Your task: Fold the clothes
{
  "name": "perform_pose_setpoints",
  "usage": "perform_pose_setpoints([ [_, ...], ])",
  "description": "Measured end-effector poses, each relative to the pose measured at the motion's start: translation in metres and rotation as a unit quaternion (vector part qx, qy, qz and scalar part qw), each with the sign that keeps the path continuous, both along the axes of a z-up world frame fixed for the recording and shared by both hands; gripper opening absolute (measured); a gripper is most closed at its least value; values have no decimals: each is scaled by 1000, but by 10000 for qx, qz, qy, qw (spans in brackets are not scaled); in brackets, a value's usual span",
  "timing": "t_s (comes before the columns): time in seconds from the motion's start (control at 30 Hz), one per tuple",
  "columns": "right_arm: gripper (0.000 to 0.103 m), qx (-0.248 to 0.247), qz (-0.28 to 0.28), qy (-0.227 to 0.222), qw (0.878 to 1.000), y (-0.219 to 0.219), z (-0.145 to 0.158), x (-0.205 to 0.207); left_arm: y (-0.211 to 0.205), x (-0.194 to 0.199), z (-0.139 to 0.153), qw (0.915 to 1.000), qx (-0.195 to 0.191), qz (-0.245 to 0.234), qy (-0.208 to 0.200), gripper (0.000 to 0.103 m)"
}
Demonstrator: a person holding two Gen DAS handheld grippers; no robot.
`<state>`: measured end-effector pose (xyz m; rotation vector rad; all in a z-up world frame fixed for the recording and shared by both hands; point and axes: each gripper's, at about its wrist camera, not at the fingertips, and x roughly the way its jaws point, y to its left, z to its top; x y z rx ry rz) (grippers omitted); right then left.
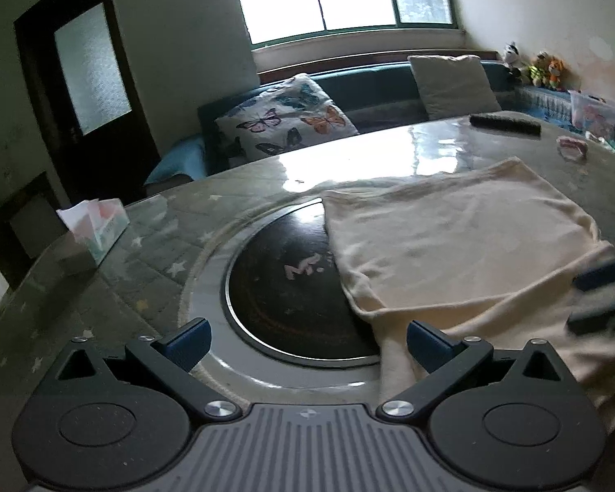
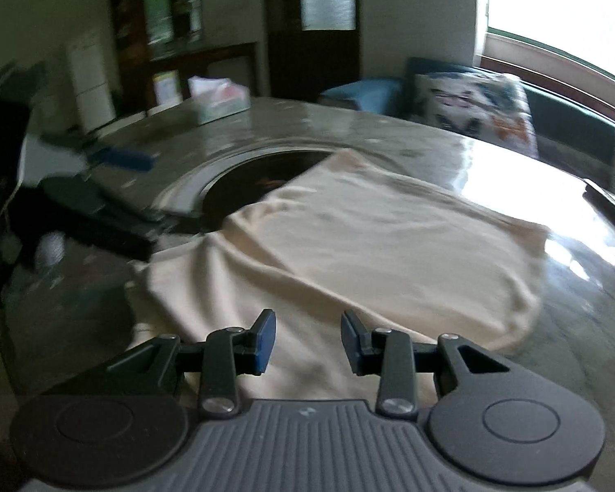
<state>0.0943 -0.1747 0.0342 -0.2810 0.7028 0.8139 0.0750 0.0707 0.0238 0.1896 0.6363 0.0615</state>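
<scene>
Cream garment nearer the right claw

Cream garment (image 2: 348,246) spread partly folded across table (image 1: 151,246), over the dark round inset (image 1: 287,287). Lies straight ahead of right gripper (image 2: 308,342), directly under its parted, empty fingers. Left gripper (image 1: 307,344) off to the cloth's left edge, spread wide, holding nothing. Loose near layer running crosswise before both. Judged: right hand better placed for the next grab.

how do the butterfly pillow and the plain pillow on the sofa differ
The butterfly pillow is white with printed orange, pink and dark butterflies; the plain pillow is a bare beige-grey with no pattern. The butterfly pillow sits at the sofa's left end, nearer the door; the plain pillow sits further right, under the window. Both are square and lean against the teal sofa back.
</scene>
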Motion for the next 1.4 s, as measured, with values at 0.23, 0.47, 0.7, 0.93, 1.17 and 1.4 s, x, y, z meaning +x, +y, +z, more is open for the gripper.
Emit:
perform_pose_setpoints([
  [0.23,35,-177,697,-141,9973,49,-10,-16,16,-10,6,9997,-91,201,-54,103],
  [0.47,35,52,1056,57,9944,73,-11,-21,20,-11,7,9994,-187,289,-85,103],
  [0.7,35,269,949,160,9950,69,-7,-21,12,-9,5,9995,-287,147,-31,103],
  [0.93,35,274,465,152,9984,20,7,-23,-9,-7,-5,9995,-172,-238,90,103],
  [1.17,35,88,-432,166,9989,-42,7,-20,-19,-15,-14,9988,91,-463,137,103],
  [1.4,35,-109,-513,19,9986,-59,1,-35,-24,-27,-17,9972,354,-644,141,103],
])
